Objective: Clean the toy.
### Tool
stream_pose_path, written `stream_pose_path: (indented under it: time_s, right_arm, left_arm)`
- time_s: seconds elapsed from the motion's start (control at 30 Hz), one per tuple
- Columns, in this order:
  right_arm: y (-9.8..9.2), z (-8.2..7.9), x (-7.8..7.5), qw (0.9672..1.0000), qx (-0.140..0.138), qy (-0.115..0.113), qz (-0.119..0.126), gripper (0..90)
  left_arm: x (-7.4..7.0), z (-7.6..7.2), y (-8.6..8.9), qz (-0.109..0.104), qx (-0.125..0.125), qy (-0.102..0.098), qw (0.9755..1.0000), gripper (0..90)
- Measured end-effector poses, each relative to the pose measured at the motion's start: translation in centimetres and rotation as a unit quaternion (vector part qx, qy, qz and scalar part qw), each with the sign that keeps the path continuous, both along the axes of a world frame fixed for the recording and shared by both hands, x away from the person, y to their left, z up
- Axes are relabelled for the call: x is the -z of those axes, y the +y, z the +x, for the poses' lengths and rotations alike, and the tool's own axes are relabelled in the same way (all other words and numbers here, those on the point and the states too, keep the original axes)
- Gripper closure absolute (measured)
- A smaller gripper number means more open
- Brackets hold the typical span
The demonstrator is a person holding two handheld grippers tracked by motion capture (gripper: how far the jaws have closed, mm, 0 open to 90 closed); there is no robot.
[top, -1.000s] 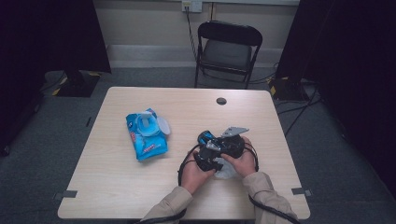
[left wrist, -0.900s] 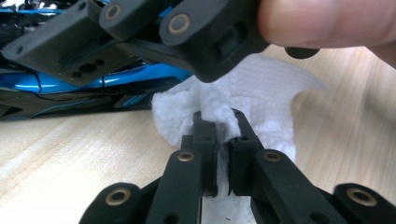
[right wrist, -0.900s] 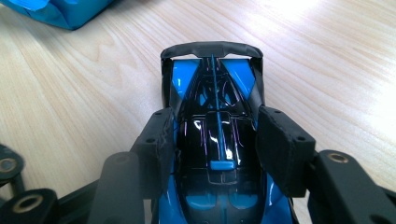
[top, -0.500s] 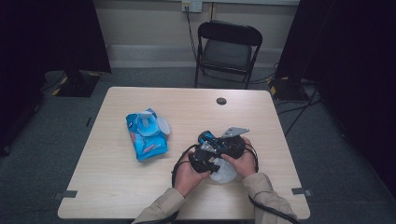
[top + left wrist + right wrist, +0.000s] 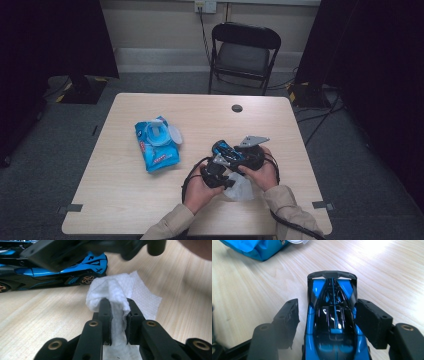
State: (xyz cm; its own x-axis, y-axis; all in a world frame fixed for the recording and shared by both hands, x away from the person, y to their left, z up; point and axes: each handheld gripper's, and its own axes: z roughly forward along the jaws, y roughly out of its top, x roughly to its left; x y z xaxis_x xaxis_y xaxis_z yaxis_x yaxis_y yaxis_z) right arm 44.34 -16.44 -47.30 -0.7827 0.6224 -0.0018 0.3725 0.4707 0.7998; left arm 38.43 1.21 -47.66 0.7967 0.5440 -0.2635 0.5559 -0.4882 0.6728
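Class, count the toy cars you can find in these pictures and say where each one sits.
1. The blue and black toy car sits on the table between the right gripper pads, beside the white wipe held by the left gripper.

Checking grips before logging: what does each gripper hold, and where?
Left gripper pinches the white wipe at a bunched fold. Right gripper straddles the toy car, left pad clear.

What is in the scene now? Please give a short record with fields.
surface: wooden table
left claw: jaws pinch a white wipe; jaws have just been opening a little
right claw: jaws astride a blue toy car; left pad apart from it; jaws have just been opening
car: on the table, wheels down
pack: blue, lid open, left of the hands
behind table: black chair
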Motion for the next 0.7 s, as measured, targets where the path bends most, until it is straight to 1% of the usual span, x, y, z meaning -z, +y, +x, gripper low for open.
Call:
stream_pose_path:
  time_s: [0.03, 0.1, 0.17, 0.23, 0.27, 0.3, 0.33, 0.37, 0.4, 0.47, 0.5, 0.57, 0.6, 0.63, 0.7]
  right_arm:
    - [-0.5, -0.3, -0.4, 1.0, -0.004, -0.003, 0.006, 36.9]
    - [-0.7, -0.5, -0.5, 1.0, -0.003, -0.005, 0.007, 37.1]
    - [-1.3, -0.9, -0.8, 0.9999, -0.005, -0.002, 0.016, 38.2]
    - [-1.9, -1.3, -1.0, 0.9999, -0.005, -0.002, 0.016, 39.2]
    - [-2.3, -1.5, -1.1, 0.9998, -0.004, -0.005, 0.018, 39.7]
    - [-2.8, -2.2, -1.3, 0.9996, -0.005, -0.002, 0.027, 40.4]
    - [-2.8, -2.2, -1.3, 0.9996, -0.005, -0.002, 0.027, 40.4]
    - [-3.0, -2.5, -1.3, 0.9994, -0.006, -0.002, 0.034, 40.4]
    - [-3.2, -2.8, -1.4, 0.9992, -0.009, -0.001, 0.039, 40.6]
    - [-3.5, -3.6, -1.3, 0.999, -0.013, -0.002, 0.042, 40.9]
    - [-3.6, -4.0, -1.2, 0.9989, -0.017, 0.002, 0.044, 40.9]
    - [-3.6, -4.5, -1.0, 0.999, -0.021, -0.001, 0.039, 40.9]
    - [-3.6, -4.8, -0.8, 0.999, -0.026, -0.001, 0.036, 40.8]
    - [-3.6, -5.0, -0.7, 0.999, -0.027, 0.0, 0.034, 40.6]
    - [-3.6, -5.3, -0.6, 0.9991, -0.028, 0.004, 0.032, 40.3]
  left_arm:
    - [-0.1, 0.0, 0.1, 0.0, -0.001, 0.0, 1.0, 73.9]
    - [-0.3, 0.0, 0.3, 0.002, 0.0, -0.004, 1.0, 72.6]
    - [-0.6, 0.1, 0.7, 0.001, 0.001, -0.008, 1.0, 70.5]
    - [-0.9, 0.2, 1.0, -0.001, 0.0, -0.017, 0.9999, 67.1]
    - [-1.0, 0.3, 1.2, 0.002, 0.001, -0.017, 0.9998, 67.0]
    - [-1.2, 0.4, 1.3, 0.003, -0.001, -0.016, 0.9999, 63.8]
    - [-1.3, 0.5, 1.5, 0.0, -0.003, -0.018, 0.9998, 63.8]
    - [-1.4, 0.5, 1.6, -0.005, -0.005, -0.017, 0.9998, 61.9]
    - [-1.5, 0.6, 1.7, -0.003, -0.004, -0.016, 0.9999, 59.3]
    - [-1.5, 0.6, 1.8, 0.001, -0.004, -0.019, 0.9998, 57.3]
    - [-1.6, 0.7, 1.9, 0.002, -0.007, -0.019, 0.9998, 55.8]
    - [-1.7, 0.8, 2.1, 0.002, -0.007, -0.024, 0.9997, 52.4]
    - [-1.7, 0.8, 2.2, 0.006, -0.005, -0.026, 0.9996, 51.3]
    - [-1.8, 0.9, 2.2, 0.008, -0.009, -0.026, 0.9996, 49.3]
    - [-1.9, 1.0, 2.4, 0.011, -0.005, -0.027, 0.9996, 47.8]
